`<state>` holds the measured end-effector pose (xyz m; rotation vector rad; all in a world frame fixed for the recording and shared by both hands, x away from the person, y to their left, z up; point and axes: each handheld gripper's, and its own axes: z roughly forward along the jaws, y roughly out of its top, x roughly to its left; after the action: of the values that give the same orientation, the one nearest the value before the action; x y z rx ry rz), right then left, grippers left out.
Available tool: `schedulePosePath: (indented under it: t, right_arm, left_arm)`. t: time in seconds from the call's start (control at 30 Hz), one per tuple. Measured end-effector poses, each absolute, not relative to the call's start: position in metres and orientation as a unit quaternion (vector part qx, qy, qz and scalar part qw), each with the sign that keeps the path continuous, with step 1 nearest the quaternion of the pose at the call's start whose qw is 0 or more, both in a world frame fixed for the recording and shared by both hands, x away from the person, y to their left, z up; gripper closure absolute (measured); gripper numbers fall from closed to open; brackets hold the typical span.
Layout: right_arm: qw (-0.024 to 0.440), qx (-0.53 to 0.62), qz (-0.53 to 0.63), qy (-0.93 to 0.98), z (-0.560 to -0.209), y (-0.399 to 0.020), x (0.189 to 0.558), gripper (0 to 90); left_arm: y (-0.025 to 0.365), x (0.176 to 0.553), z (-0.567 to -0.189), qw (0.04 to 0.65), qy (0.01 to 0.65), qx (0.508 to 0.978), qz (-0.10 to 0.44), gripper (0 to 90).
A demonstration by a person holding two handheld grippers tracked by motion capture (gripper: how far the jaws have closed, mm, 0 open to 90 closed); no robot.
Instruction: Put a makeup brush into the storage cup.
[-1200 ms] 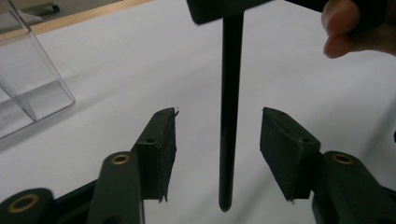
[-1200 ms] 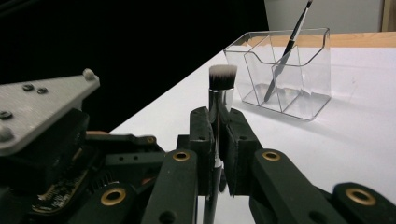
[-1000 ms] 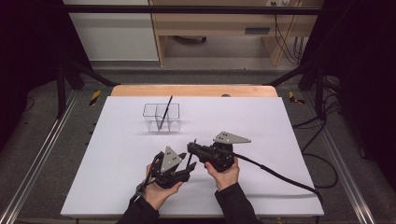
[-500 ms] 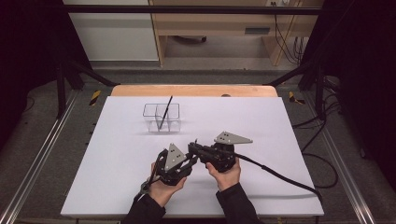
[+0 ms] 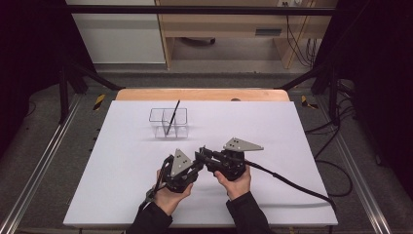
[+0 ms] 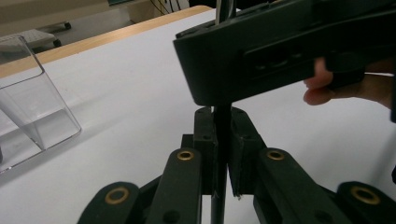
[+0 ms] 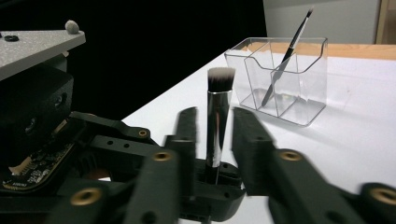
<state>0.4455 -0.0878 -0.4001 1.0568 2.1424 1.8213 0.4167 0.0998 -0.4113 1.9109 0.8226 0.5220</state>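
Observation:
A makeup brush [image 7: 218, 116] with a silver ferrule and dark, white-tipped bristles stands upright between the two grippers. My left gripper [image 6: 222, 137] is shut on its dark handle [image 6: 222, 123]; in the high view it [image 5: 195, 165] sits at the table's front middle. My right gripper [image 7: 218, 140] faces it [image 5: 204, 155]. Its jaws have just been opening, and the brush stands between them with a gap on each side. A clear three-compartment organizer [image 5: 168, 123] stands farther back and holds a thin dark brush [image 5: 171, 117] that leans in it.
The white table mat [image 5: 292, 146] spreads out on all sides of the hands. A black cable [image 5: 292, 183] trails from the right gripper to the front right. The wooden table edge [image 5: 202, 94] lies behind the organizer [image 7: 280, 84].
In the high view the left gripper's jaws have drawn together at the right gripper's tips. Both hands stay where they were.

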Motion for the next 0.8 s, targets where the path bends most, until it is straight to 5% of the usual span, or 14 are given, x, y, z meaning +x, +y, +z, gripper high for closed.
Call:
schedulePosePath:
  t: [0.17,0.37,0.8]
  right_arm:
    - [0.084,0.351,0.604,0.710,-0.398,-0.090,0.444,44.3]
    - [0.109,0.347,0.595,0.717,-0.393,-0.095,0.442,29.7]
    - [0.182,0.362,0.549,0.731,-0.396,-0.122,0.436,14.2]
  left_arm:
    - [0.108,0.419,-0.412,0.474,0.343,0.782,0.214,82.6]
    - [0.120,0.420,-0.413,0.469,0.349,0.781,0.220,82.6]
    - [0.143,0.423,-0.406,0.479,0.364,0.768,0.221,82.5]
